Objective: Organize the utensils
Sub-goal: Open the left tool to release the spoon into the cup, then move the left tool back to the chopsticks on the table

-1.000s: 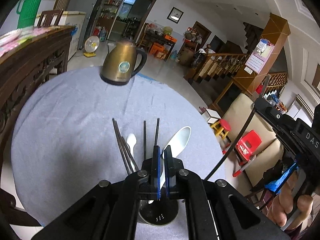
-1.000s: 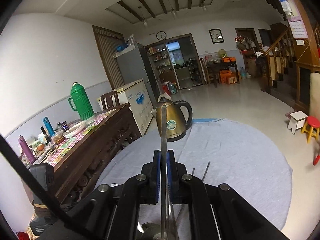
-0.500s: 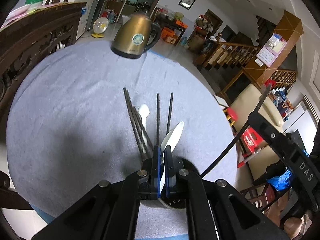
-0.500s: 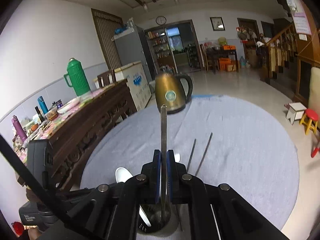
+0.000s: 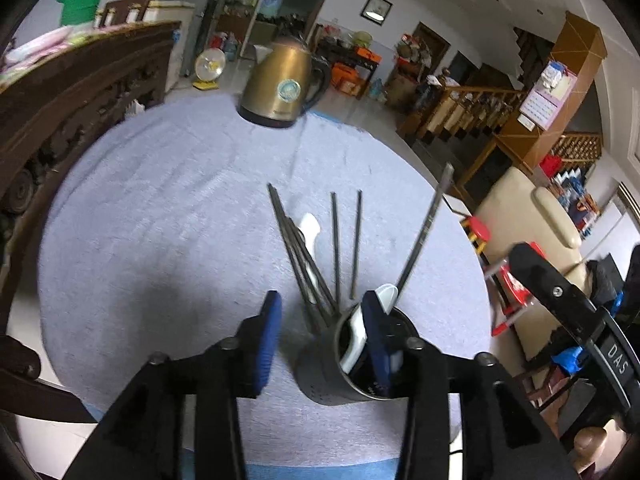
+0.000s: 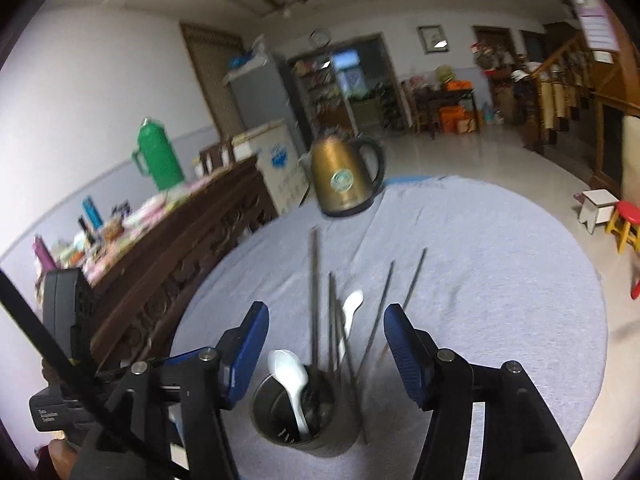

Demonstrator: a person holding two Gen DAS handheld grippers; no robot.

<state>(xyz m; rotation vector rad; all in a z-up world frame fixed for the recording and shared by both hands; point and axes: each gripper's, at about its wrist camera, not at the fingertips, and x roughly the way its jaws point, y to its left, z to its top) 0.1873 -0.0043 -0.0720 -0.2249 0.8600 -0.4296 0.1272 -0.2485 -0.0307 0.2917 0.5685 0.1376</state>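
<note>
A round metal utensil cup (image 5: 352,376) (image 6: 296,420) stands on the grey-clothed table close in front of both grippers. A large white spoon (image 5: 356,336) (image 6: 294,380) sits in it, and one dark chopstick (image 5: 424,236) (image 6: 315,300) leans out of it. My left gripper (image 5: 320,332) is opening with nothing pressed between its pads; its right finger overlaps the cup rim. My right gripper (image 6: 324,340) is opening too, jaws wide above the cup, the chopstick free between them. Several chopsticks (image 5: 335,248) (image 6: 384,300) and a small white spoon (image 5: 310,228) (image 6: 352,308) lie on the cloth beyond.
A brass kettle (image 5: 280,84) (image 6: 344,176) stands at the table's far edge. A dark carved sideboard (image 5: 80,92) (image 6: 180,248) runs along the left. To the right, the table edge drops to a red stool (image 6: 628,216) and a beige sofa (image 5: 528,216).
Both grippers have gone from shut to open and sunk toward the cup. The left let go of the large white spoon and the right let go of the chopstick; both now rest in the cup.
</note>
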